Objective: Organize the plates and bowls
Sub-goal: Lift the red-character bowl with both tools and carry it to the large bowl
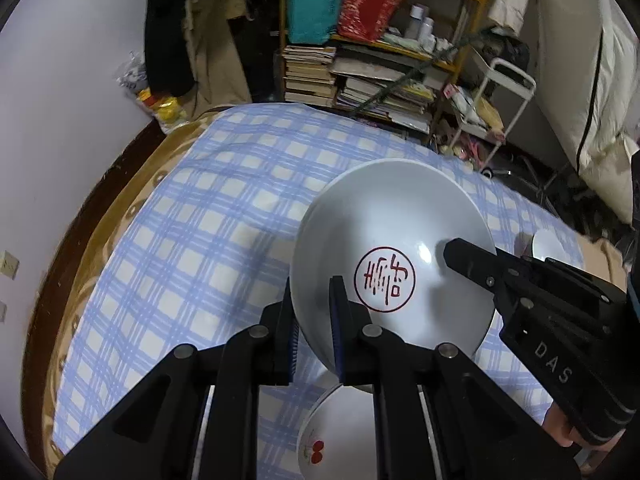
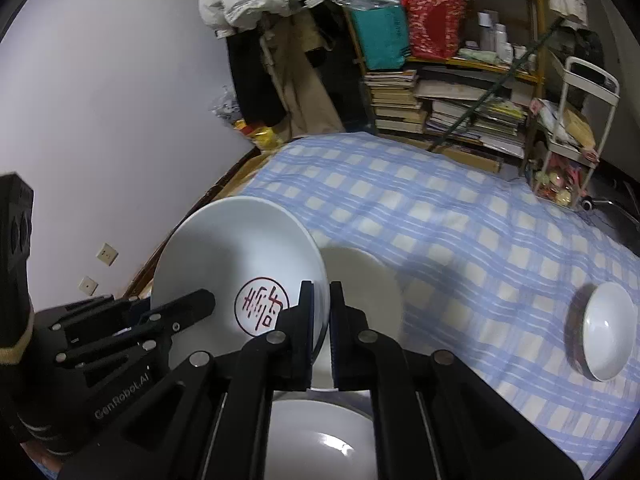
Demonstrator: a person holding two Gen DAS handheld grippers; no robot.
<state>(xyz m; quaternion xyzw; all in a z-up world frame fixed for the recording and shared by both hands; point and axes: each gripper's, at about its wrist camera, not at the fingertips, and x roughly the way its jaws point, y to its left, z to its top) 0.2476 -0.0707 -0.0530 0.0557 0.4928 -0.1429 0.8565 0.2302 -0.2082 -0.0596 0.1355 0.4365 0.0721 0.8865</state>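
A white plate with a red round seal mark (image 1: 400,232) (image 2: 224,248) is held tilted above the blue checked cloth. My left gripper (image 1: 314,312) is shut on its near rim, and my right gripper (image 2: 320,320) is shut on its opposite rim; the right gripper also shows in the left wrist view (image 1: 470,258), and the left gripper shows in the right wrist view (image 2: 192,304). A white bowl with a cherry print (image 1: 340,432) lies on the cloth below the plate. Another white plate (image 2: 360,280) lies behind it. A white bowl with a dark outside (image 2: 604,332) sits at right.
The table with the checked cloth (image 1: 192,208) has a brown rim by the wall (image 1: 60,80). A shelf of books and bags (image 1: 360,60) and a white cart (image 1: 492,108) stand beyond the far edge.
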